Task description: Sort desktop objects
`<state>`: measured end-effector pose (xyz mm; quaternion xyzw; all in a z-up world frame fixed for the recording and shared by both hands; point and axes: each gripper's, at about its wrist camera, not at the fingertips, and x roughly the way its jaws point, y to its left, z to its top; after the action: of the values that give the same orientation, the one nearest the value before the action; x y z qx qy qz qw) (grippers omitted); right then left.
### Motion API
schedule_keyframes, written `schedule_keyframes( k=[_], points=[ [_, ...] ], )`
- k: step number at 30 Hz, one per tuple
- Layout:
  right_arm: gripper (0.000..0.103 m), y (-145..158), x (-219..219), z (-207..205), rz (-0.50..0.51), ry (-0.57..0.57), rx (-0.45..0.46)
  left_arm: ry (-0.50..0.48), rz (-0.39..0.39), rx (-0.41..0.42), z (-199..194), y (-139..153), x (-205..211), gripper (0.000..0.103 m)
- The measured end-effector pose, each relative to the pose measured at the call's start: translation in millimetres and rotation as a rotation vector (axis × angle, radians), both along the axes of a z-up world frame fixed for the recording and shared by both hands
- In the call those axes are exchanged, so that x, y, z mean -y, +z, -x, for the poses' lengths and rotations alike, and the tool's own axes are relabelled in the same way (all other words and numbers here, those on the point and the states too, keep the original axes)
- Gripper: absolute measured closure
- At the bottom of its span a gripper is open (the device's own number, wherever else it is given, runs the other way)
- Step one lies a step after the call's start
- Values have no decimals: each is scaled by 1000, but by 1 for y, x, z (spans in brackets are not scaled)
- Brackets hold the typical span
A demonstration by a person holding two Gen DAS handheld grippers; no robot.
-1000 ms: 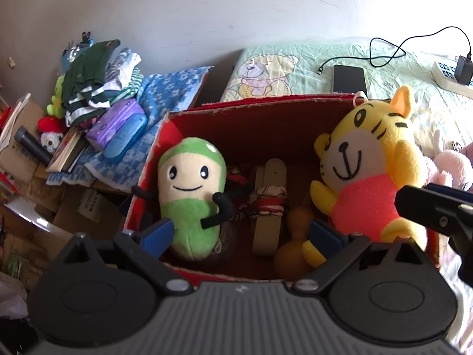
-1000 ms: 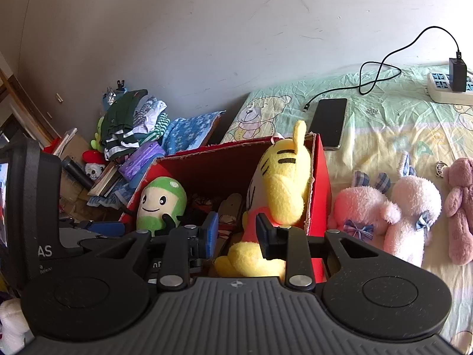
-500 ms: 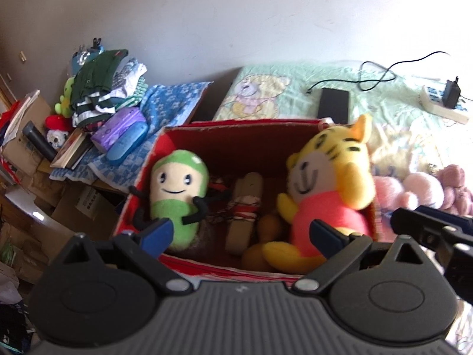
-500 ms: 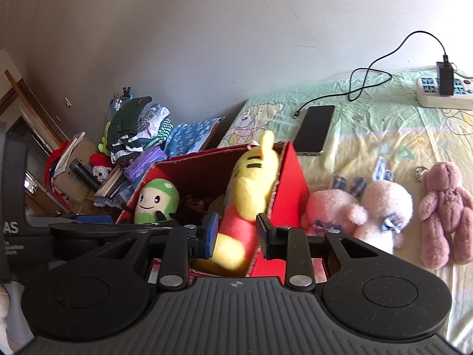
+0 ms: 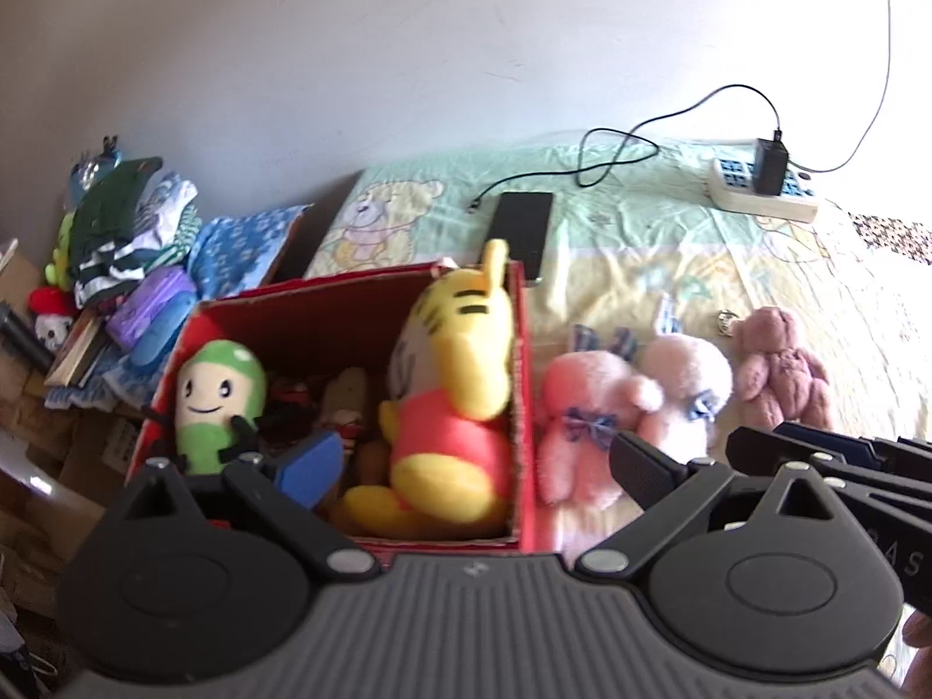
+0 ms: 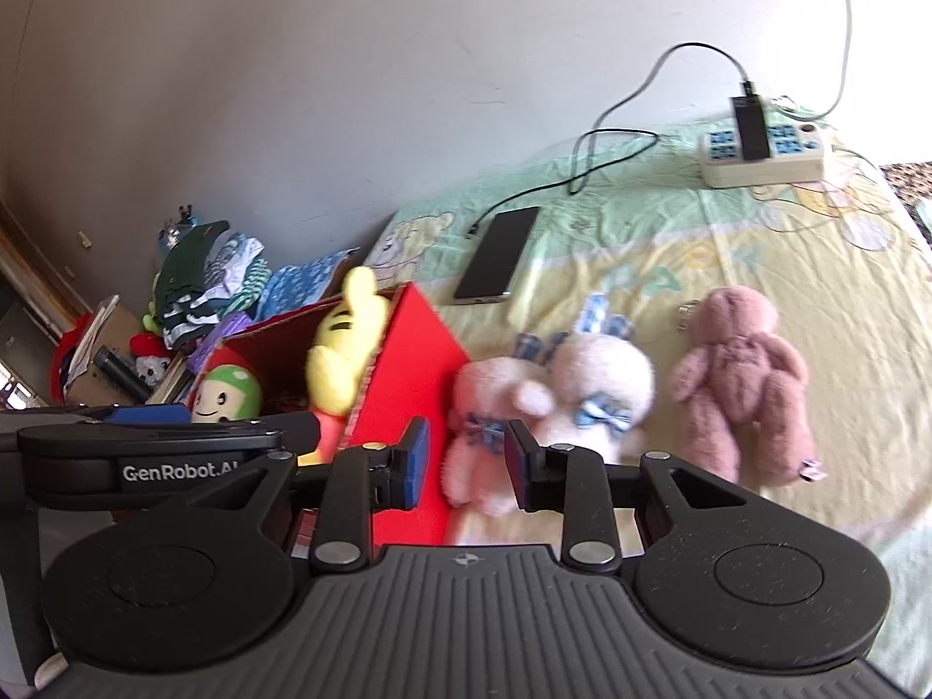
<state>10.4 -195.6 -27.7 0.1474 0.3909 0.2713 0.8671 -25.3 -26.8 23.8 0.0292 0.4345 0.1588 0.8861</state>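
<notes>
At the far left of the left wrist view we see a heap of folded clothes (image 5: 125, 227) and a purple case (image 5: 152, 307) stacked beside the bed. Right of that, in the lower middle of the frame, stands the red box (image 5: 521, 384), open at the top. Inside it, at its left end, a green plush (image 5: 215, 402) sits upright, facing us. At the box's right end the yellow tiger plush (image 5: 454, 390) sits against the right wall, one ear poking above the rim. Between the two lie some smaller items we cannot make out.

Our left tongs (image 5: 475, 460) are spread wide and hold nothing; the blue-padded finger hangs over the box interior and the other finger over the bed just outside the box.

Just right of the box, on the bedsheet (image 5: 641, 250), lie two pale pink bunny plushes (image 5: 629, 408) pressed together, and next to them, near the right of the frame, a dusty pink teddy bear (image 5: 780, 370) lies on its own. Above the box in the frame a phone (image 5: 520, 230) lies flat with a cable beside it, and in the upper right a power strip (image 5: 763, 192) rests on the sheet.

In the right wrist view, our right tongs (image 6: 466, 463) are partly open, gripping nothing, poised in the lower middle of the frame directly before the left bunny of the pair (image 6: 553, 402), with the box (image 6: 408, 408) to their left. The teddy bear (image 6: 742, 373) lies to the right.
</notes>
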Motion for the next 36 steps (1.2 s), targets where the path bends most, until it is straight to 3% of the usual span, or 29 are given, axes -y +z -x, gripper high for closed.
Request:
schedule_keyframes(
  k=[11,18,21,28,33,36],
  points=[
    [72,-32,63,-12,30,-162,-91,-168,32,-59,-27,-35,62,4],
    [72,-49,95,-23,49,-269,-134,-311,163,-104,-57,-64,89,9],
    [72,-56,112,-30,23,-308,-157,-346,240,-142,-72,-80,97,12],
    [72,-73,134,-53,-35,-373,-218,-397,335,-217,-101,-114,113,16],
    [72,-88,140,-75,-93,-366,-271,-425,350,-235,-118,-129,120,16],
    [64,-98,141,-87,-133,-360,-299,-432,347,-245,-128,-137,122,17]
  ],
)
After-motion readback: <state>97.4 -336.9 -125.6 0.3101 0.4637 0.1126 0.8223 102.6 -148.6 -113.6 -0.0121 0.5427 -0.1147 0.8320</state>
